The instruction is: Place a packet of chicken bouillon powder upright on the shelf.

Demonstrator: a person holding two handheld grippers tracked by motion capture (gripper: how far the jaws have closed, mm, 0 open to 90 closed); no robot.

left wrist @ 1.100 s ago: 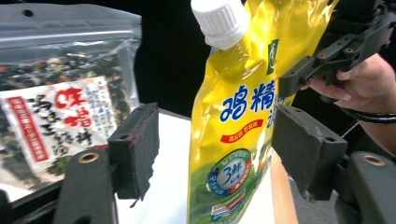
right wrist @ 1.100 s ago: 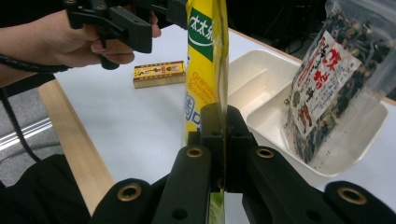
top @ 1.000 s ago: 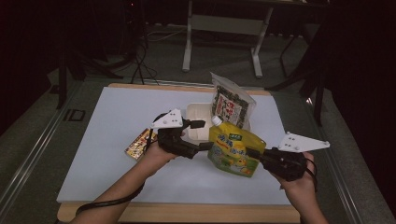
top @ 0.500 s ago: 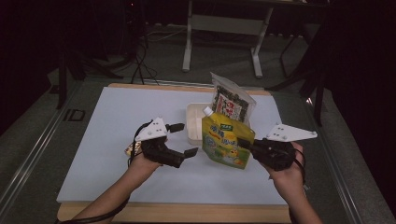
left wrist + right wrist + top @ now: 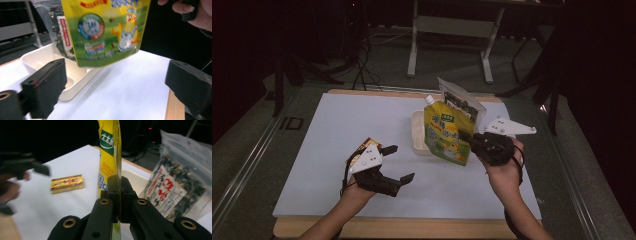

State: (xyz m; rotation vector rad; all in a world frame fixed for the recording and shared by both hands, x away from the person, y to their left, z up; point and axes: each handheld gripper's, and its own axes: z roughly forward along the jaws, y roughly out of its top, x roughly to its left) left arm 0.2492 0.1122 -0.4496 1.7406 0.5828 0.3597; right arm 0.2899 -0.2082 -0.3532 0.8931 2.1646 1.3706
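Note:
My right gripper point(image 5: 466, 137) is shut on the side edge of a yellow-green spouted pouch point(image 5: 444, 132) and holds it upright over the near right corner of a white tray point(image 5: 417, 135). In the right gripper view the pouch point(image 5: 108, 152) stands edge-on between the closed jaws of that gripper point(image 5: 117, 192). My left gripper point(image 5: 403, 162) is low over the white board, left of the tray. Its jaws have just been opening, and nothing is between them. The left gripper view shows the pouch point(image 5: 107, 30) hanging beyond the wide-apart jaws.
A clear bag of dark dried contents point(image 5: 464, 102) leans in the tray behind the pouch. A small yellow-brown box point(image 5: 67, 183) lies flat on the white board point(image 5: 337, 125), beside my left gripper point(image 5: 25, 167). Stand legs and cables sit on the floor beyond the table.
My left gripper has drawn back from the pouch, leftward and toward the front edge, with its jaws wider. My right gripper has carried the pouch toward the tray and stood it upright.

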